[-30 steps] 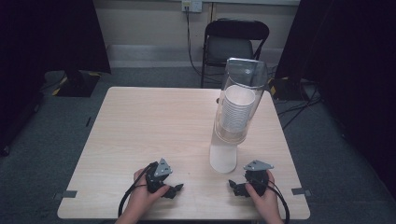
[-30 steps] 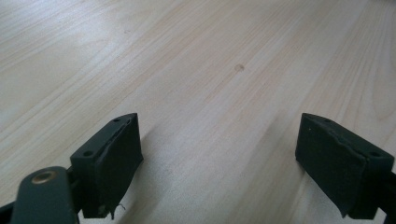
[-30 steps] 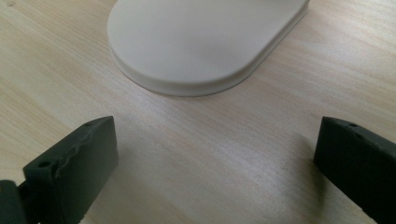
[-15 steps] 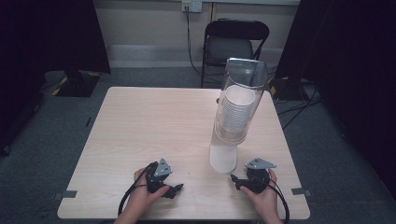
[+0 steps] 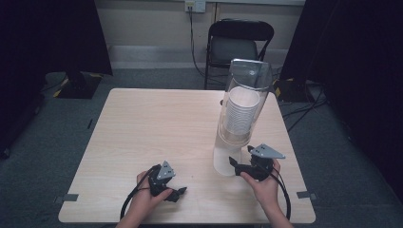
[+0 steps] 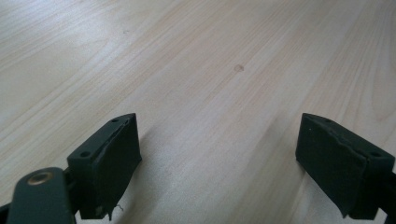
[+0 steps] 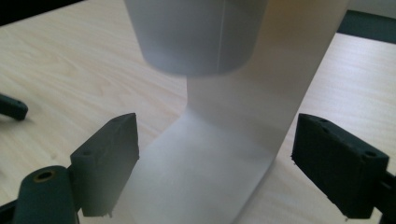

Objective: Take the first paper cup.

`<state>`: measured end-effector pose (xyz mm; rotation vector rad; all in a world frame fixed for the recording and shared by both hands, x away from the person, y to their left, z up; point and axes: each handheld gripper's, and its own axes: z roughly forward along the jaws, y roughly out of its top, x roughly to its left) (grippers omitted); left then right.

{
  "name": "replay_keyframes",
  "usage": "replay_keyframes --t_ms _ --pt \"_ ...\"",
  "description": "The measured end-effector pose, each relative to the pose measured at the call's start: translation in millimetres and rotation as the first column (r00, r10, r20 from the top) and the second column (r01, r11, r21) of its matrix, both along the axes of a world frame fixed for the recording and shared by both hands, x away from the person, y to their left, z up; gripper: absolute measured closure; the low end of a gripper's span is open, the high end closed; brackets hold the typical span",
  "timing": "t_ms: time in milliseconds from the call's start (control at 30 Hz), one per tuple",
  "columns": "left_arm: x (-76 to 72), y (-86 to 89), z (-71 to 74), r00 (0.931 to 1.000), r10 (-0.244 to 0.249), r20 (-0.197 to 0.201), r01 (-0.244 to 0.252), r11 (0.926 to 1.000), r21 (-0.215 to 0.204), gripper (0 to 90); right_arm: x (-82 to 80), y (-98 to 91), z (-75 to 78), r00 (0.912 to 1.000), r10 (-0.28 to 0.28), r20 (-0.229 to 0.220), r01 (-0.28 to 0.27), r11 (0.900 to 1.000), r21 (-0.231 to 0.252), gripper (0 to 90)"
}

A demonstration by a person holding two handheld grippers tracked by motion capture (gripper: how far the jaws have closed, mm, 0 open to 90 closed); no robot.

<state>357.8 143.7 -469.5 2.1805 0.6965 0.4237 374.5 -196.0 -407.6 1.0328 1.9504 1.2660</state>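
dispenser (image 5: 240, 118) stands upright on table (image 5: 142, 133) at 3 o'clock, long axis vertical, mouth down. right gripper (image 5: 234, 162) at its base, jaws apart, having just closed partway, empty. left gripper (image 5: 181, 192) wide, empty.

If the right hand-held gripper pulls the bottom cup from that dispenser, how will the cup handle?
The bottom cup looks thin-walled and white, so probably light and easily crushed. Its tapered, smooth side may slip between the pads. The tall clear dispenser on its narrow base could tip if tugged sideways.
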Motion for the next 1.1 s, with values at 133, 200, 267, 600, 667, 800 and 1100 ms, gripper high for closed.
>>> replay_keyframes --t_ms 133,200,267,600,667,800,1100 --pt "0.0 0.0 0.0 1.0 0.0 0.0 0.0 1.0 0.0 13.4 4.1 4.3 6.8 0.9998 0.007 0.016 -0.008 0.9997 0.022 14.0" --pt "0.0 0.0 0.1 1.0 -0.001 0.0 0.001 1.0 0.001 13.4 6.5 6.8 9.2 0.9996 0.013 0.026 -0.014 0.9997 0.02 14.0" --pt "0.0 0.0 0.0 1.0 0.0 0.0 0.0 1.0 0.001 13.4 7.3 8.1 11.3 0.9995 0.014 0.028 -0.015 0.9994 0.03 14.0" --pt "0.3 0.1 0.1 1.0 -0.002 0.0 0.002 1.0 0.001 13.2 13.1 12.6 19.9 0.9985 0.015 0.052 -0.017 0.9993 0.033 14.3" --pt "0.5 0.1 0.1 1.0 -0.003 0.002 0.003 1.0 0.003 13.2 13.9 13.7 21.6 0.9985 0.017 0.053 -0.019 0.9991 0.037 14.6" --pt "0.8 0.4 0.4 1.0 -0.005 0.006 0.005 1.0 0.008 13.1 16.9 16.7 24.6 0.9976 0.025 0.064 -0.028 0.9989 0.037 15.9" --pt "0.7 0.3 0.3 1.0 -0.005 0.005 0.005 1.0 0.007 13.1 22.5 19.8 24.1 0.9949 0.037 0.093 -0.044 0.9959 0.079 25.8"
